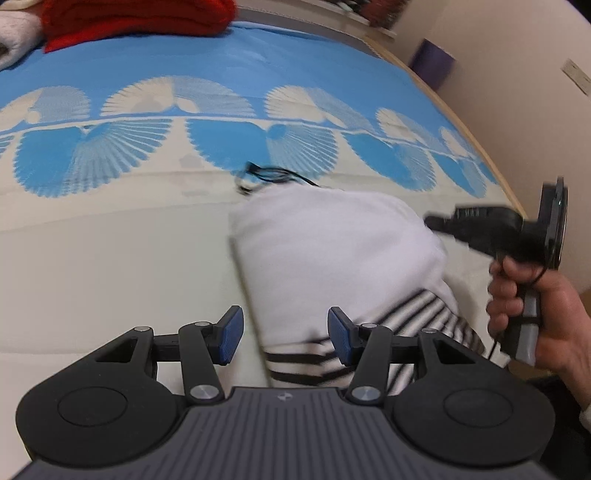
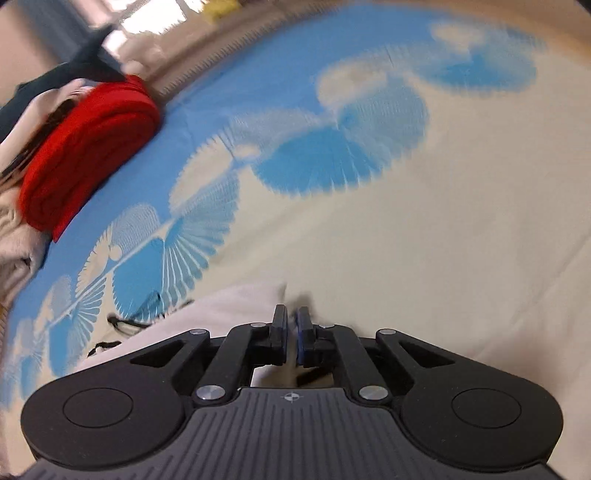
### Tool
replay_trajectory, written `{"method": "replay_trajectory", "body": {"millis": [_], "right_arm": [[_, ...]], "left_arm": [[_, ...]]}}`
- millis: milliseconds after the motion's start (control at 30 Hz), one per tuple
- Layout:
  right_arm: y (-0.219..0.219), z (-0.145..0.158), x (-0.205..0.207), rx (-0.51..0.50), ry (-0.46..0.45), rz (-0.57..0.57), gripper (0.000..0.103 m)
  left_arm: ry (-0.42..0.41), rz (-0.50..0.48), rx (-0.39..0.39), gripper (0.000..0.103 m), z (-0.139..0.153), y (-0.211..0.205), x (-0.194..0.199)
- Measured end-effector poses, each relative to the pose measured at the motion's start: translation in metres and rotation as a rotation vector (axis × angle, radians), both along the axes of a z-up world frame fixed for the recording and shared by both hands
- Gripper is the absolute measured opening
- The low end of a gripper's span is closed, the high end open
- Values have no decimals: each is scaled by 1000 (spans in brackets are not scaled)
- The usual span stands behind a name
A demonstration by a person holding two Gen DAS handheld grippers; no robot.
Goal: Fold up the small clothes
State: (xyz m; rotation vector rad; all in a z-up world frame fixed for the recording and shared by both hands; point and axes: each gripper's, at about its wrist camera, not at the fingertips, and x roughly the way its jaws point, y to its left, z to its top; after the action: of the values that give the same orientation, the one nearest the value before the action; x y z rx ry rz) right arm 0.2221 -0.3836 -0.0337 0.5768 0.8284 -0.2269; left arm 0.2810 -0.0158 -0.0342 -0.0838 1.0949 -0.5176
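A white garment (image 1: 325, 251) with a black-and-white striped part (image 1: 373, 350) lies folded on the cream and blue bedspread (image 1: 110, 266). My left gripper (image 1: 285, 338) is open, its blue pads either side of the garment's near left edge, holding nothing. My right gripper (image 1: 436, 223), held in a hand, hovers over the garment's right side in the left wrist view. In the right wrist view the right gripper (image 2: 291, 334) has its pads almost together with nothing visibly between them, and the white garment (image 2: 221, 310) lies just to its left.
A black cord (image 1: 269, 175) lies on the bedspread beyond the garment. A folded red cloth (image 1: 136, 18) and pale clothes (image 1: 14, 40) are stacked at the far left. A wooden bed edge (image 1: 476, 140) and a wall run along the right.
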Motion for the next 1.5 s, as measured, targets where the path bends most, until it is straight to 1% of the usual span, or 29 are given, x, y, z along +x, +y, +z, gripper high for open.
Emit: {"method": "replay_trajectory", "body": {"millis": [33, 100, 133, 200, 233, 333, 400, 467, 533, 567, 600, 633, 667, 767, 833, 900, 933, 967, 1033, 1067, 1133, 1233, 1267, 1300, 1333, 1400, 1433, 1467, 1500], "right_arm": [[-2, 6, -6, 10, -32, 6, 12], [-14, 10, -16, 115, -80, 14, 40], [-20, 10, -19, 157, -89, 22, 43], [-24, 10, -27, 207, -77, 58, 47], [-25, 8, -30, 223, -51, 88, 48], [-21, 1, -34, 259, 8, 162, 50], [-16, -1, -37, 273, 28, 217, 52], [-6, -3, -39, 239, 57, 280, 54], [3, -7, -43, 176, 103, 326, 54], [6, -8, -45, 158, 121, 347, 50], [7, -9, -47, 154, 126, 365, 41], [7, -6, -51, 151, 116, 381, 19], [5, -3, -54, 147, 98, 390, 4], [-12, 18, -71, 175, -6, 371, 3], [-28, 26, -83, 209, -33, 339, 2], [-36, 23, -88, 198, 11, 316, 1], [-36, 18, -89, 175, 60, 317, 1], [-35, 10, -90, 142, 115, 322, 1], [-27, 3, -88, 88, 179, 347, 1], [-24, 1, -87, 71, 188, 358, 1], [-18, 6, -87, 78, 163, 373, 1], [-15, 21, -91, 110, 95, 387, 8], [-15, 24, -93, 116, 82, 395, 24], [-16, 27, -93, 110, 79, 395, 47], [-16, 27, -95, 94, 85, 393, 55], [-17, 24, -95, 85, 113, 420, 56], [-17, 20, -94, 98, 134, 445, 56], [-14, 16, -95, 108, 160, 482, 55], [-11, 12, -95, 101, 184, 517, 52]], "left_arm": [[2, -17, -2, 56, -1, -4, -3], [0, -48, 12, 56, -3, -12, -8], [-3, -58, 22, 56, -4, -16, -10], [-6, -70, 37, 56, -7, -21, -14], [-5, -72, 39, 56, -8, -23, -15], [1, -69, 35, 56, -10, -26, -17], [3, -70, 33, 56, -10, -28, -18], [10, -71, 35, 56, -13, -30, -19], [16, -77, 40, 56, -13, -33, -20], [17, -83, 43, 56, -14, -35, -22], [18, -90, 44, 56, -14, -37, -23], [19, -96, 45, 56, -15, -40, -24], [21, -103, 47, 56, -16, -42, -26], [30, -129, 60, 57, -20, -49, -28], [41, -149, 80, 58, -25, -54, -31], [64, -170, 91, 65, -33, -57, -32], [84, -177, 114, 67, -40, -59, -32], [107, -180, 159, 70, -50, -61, -31], [133, -180, 195, 71, -61, -62, -31], [127, -179, 198, 71, -61, -61, -31], [122, -171, 186, 70, -55, -56, -29], [109, -174, 147, 69, -42, -46, -33], [100, -188, 130, 69, -37, -43, -34], [98, -202, 115, 69, -35, -41, -35], [103, -217, 108, 69, -34, -39, -38], [129, -250, 136, 69, -42, -39, -41], [141, -265, 178, 69, -50, -43, -42], [151, -278, 240, 71, -60, -46, -43], [160, -291, 288, 72, -67, -49, -45]]}}
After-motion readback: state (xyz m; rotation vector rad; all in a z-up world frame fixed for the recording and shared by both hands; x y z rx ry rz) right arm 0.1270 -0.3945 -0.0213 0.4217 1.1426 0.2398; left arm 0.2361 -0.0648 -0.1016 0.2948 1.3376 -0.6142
